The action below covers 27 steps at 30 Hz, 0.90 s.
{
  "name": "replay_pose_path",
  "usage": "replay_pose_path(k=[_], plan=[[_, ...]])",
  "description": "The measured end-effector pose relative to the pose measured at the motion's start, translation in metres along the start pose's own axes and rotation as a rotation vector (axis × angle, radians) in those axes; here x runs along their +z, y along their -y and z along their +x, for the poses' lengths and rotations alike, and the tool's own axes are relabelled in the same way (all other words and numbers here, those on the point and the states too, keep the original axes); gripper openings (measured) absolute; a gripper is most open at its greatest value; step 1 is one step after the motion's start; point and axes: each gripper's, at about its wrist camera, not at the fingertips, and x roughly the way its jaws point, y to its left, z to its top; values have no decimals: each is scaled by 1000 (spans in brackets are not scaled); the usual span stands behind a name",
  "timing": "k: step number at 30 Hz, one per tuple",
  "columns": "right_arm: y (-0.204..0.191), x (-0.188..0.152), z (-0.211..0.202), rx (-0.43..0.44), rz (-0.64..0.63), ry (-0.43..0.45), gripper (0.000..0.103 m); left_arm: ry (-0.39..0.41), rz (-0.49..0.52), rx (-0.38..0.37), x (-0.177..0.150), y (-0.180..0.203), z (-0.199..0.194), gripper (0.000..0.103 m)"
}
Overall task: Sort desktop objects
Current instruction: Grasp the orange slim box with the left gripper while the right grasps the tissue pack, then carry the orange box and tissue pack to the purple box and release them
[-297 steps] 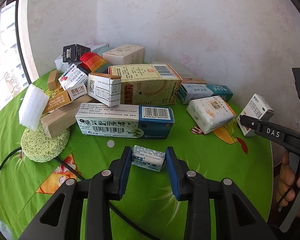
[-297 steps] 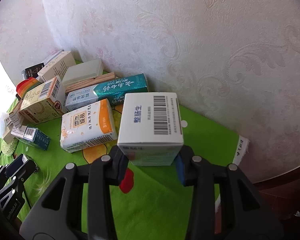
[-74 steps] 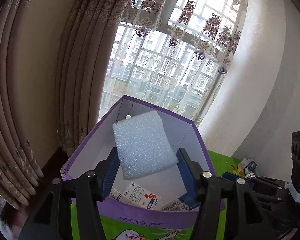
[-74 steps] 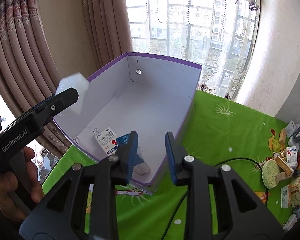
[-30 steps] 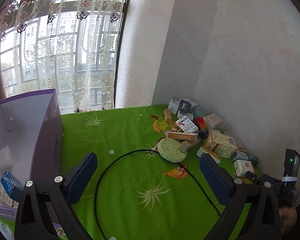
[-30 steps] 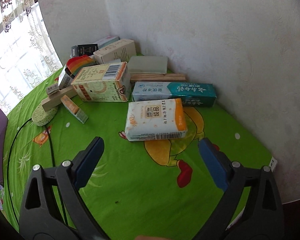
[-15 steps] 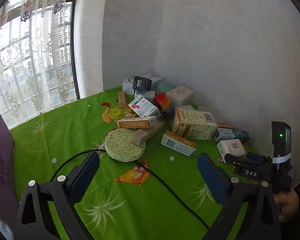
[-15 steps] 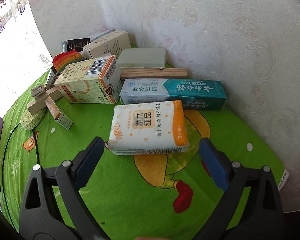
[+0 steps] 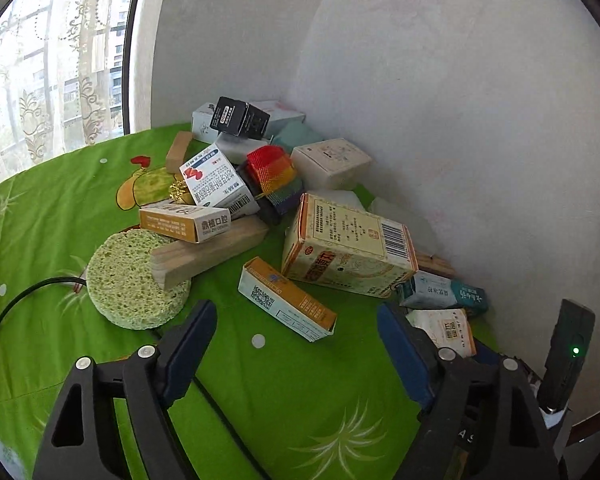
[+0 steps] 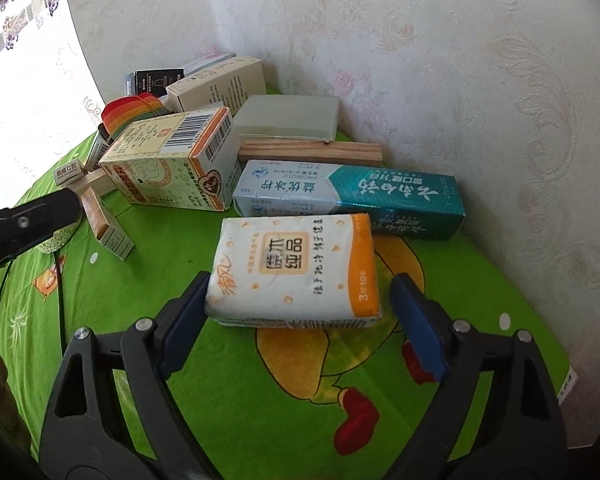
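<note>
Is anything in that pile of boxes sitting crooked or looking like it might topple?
Yes. A wooden block lies tilted, one end propped on the round green sponge, with a small orange box resting on top. Behind them, a black box perches askew on other cartons.

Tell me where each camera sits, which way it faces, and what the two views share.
Left wrist: on the left gripper, jaws wide open, facing the corner pile past the orange-and-white box; the right gripper shows at the right edge.
Right wrist: on the right gripper, jaws open around the tissue pack; the left gripper enters at left.
Shared: tissue pack, toothpaste box, cream barcode box.
</note>
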Motion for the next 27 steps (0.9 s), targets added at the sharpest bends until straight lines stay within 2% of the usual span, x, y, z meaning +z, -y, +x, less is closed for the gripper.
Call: replay_pose_path(k=[3, 7, 9, 11, 12, 14, 17, 18, 27], plan=[[-2, 0, 1, -11, -21, -5, 87, -46, -51, 6, 2, 0, 20, 68], [-3, -1, 1, -13, -30, -6, 86, -90, -90, 20, 3, 0, 36, 67], [-4, -1, 0, -19, -39, -2, 78, -103, -94, 40, 4, 2, 41, 66], [-5, -2, 0, -18, -45, -2, 78, -123, -82, 52, 3, 2, 45, 56], [-4, -2, 0, -14, -46, -1, 78, -129, -72, 70, 2, 2, 45, 46], [-3, -3, -1, -5, -44, 1, 77, -129, -62, 69, 0, 0, 42, 40], [-2, -4, -2, 5, -41, 2, 77, -125, -43, 79, -2, -2, 36, 26], [-2, -5, -2, 12, -38, 3, 77, -129, -38, 86, -3, -2, 34, 18], [-1, -10, -17, 30, -15, 2, 77, -98, -15, 80, -16, -5, 6, 15]])
